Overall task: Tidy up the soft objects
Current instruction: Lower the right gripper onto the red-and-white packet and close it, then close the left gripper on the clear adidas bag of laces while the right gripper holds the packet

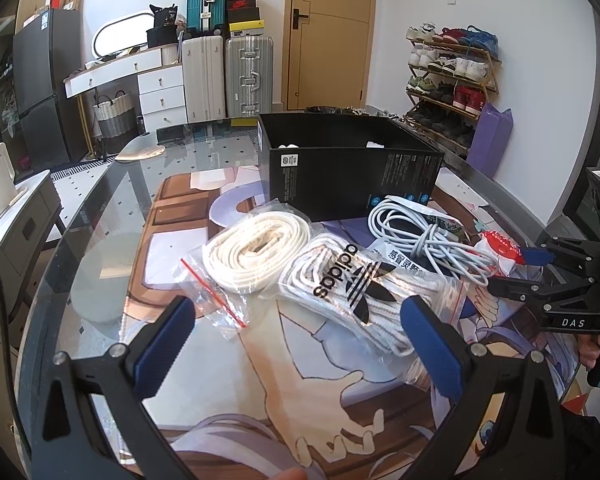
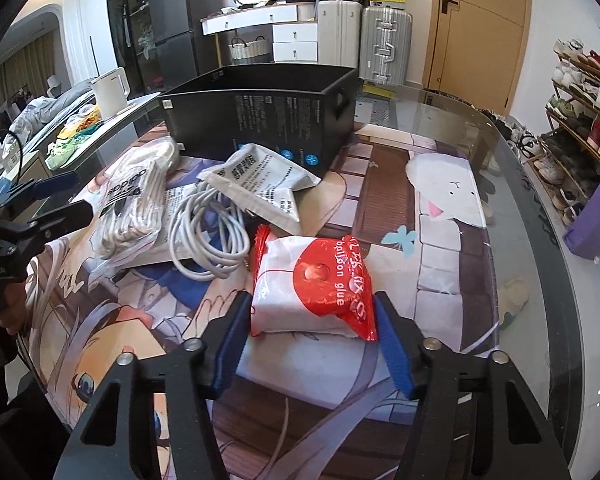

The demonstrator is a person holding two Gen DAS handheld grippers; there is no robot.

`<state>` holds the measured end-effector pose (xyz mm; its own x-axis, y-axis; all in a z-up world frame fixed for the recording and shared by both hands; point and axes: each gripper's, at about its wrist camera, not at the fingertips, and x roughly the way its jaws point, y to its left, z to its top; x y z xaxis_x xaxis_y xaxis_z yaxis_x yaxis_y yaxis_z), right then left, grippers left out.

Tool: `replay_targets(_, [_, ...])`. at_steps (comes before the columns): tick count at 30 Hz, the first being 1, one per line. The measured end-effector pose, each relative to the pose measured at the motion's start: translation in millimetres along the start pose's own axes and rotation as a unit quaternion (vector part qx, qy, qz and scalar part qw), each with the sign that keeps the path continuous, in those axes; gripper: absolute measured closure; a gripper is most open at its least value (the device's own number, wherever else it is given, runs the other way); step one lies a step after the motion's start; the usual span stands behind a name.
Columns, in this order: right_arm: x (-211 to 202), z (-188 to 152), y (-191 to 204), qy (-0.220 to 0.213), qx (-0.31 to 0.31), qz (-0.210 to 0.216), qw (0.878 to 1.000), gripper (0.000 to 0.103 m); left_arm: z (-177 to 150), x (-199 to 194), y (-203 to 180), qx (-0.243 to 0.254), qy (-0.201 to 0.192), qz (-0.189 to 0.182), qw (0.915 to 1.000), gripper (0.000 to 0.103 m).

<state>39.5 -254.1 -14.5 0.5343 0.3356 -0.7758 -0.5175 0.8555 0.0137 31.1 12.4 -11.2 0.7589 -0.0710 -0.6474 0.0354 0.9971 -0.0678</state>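
The red and white packet (image 2: 316, 288) marked "balloon glue" lies on the printed mat (image 2: 384, 208) of the glass counter (image 2: 540, 216), right in front of the right gripper (image 2: 310, 328). This gripper is open about as wide as the packet, with one blue pad at each side of it; whether the pads already touch the wrapper I cannot tell.

Behind the packet lie a coiled white cable (image 2: 208, 232) and a grey-white sachet (image 2: 264, 180), and further left a clear bag of white laces with the adidas logo (image 1: 352, 284). Next to that one, a second zip bag holds a roll of white cord (image 1: 256, 252).

The black box (image 1: 352, 168) stands open at the back of the mat. Only small white bits show over its rim; what they are is hard to make out.

The left gripper (image 1: 300, 340) is wide open above the mat, holding nothing, and its right pad stands in front of the adidas bag's near end.
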Motion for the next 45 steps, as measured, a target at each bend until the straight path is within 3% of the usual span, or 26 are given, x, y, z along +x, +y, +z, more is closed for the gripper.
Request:
replay_targets(14, [-15.1,-11.3,-6.1,-0.020,0.011,0.007,1.000,0.051,-1.0,-0.1,-0.2,0.000,0.000,0.006,1.0000,0.000])
replay_targets(21, [-43.3,-12.1,-15.7,-0.080,0.024,-0.004,0.997,0.051,0.9,5.8,-6.7,-0.007,0.018,0.008,0.9998,0.000])
replay_targets(24, [-52.7,-11.2,-16.3,-0.098,0.021,0.000,0.995,0.058,3.2,11.5,-12.2,-0.009,0.029,0.012,0.9995,0.000])
replay_targets(30, [-39.9,-16.9,-15.8,-0.065,0.011,-0.002,0.998,0.058,7.1,18.6,-21.4,-0.008,0.038,0.008,0.9992,0.000])
replay_targets(33, [-38.4,-19.2,-13.3,-0.058,0.003,-0.002,0.998,0.049,7.6,19.7,-23.9,-0.003,0.040,0.007,0.9992,0.000])
replay_targets(36, [-34.6,-20.8,-13.2,-0.049,0.005,-0.011,0.999,0.030,7.7,20.3,-24.2,-0.003,0.042,0.007,0.9991,0.000])
replay_targets(37, [-33.0,-21.0,-13.7,-0.046,0.008,-0.014,0.999,0.028,7.9,20.5,-24.4,-0.003,0.042,0.006,0.9991,0.000])
replay_targets(42, [-18.6,-20.5,-11.9,-0.021,0.011,-0.014,1.000,0.028,9.0,22.0,-24.7,-0.003,0.044,0.006,0.9990,0.000])
replay_targets(45, [-16.0,-18.9,-8.9,-0.022,0.004,-0.025,0.999,0.041,9.9,22.4,-24.6,-0.004,0.044,0.004,0.9990,0.000])
